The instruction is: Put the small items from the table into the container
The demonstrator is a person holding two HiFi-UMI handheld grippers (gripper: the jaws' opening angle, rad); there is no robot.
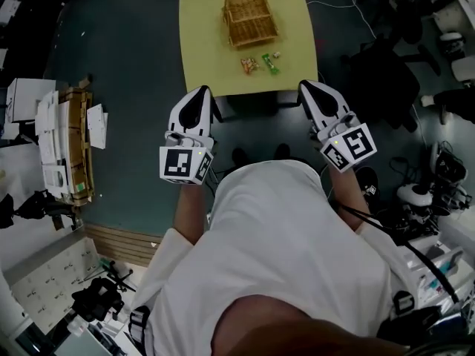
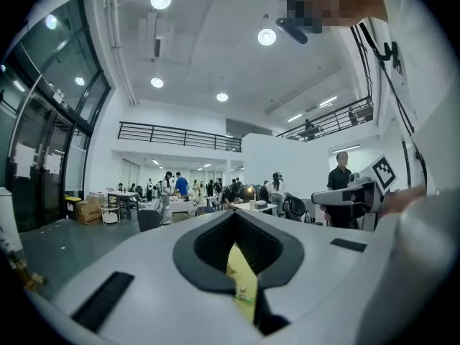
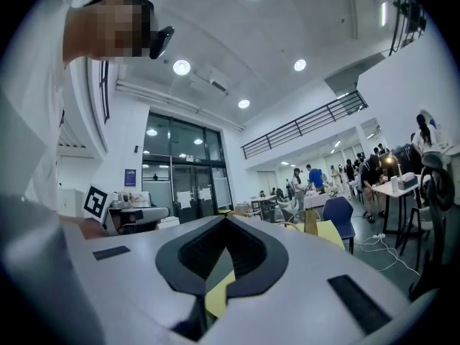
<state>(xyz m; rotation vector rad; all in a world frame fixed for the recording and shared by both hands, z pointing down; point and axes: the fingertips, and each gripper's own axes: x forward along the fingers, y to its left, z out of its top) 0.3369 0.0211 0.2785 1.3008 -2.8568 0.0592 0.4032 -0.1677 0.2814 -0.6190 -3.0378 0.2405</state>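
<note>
Markers [image 1: 185, 164], square and black-and-white, are the only print close by, on each gripper's cube. Left gripper [image 1: 200, 93] and right gripper [image 1: 306, 87] both have jaws pressed together on nothing, at 6 o'clock of the yellow desk [image 1: 200, 43]. Small packets [image 1: 260, 64], orange and green, lie on the desk just at 6 o'clock of the wicker basket [image 1: 250, 15], their lettering too small to read. Teal floor [image 1: 133, 65] surrounds the desk. Beyond is a tall white hall with a balcony railing [image 2: 180, 131].
</note>
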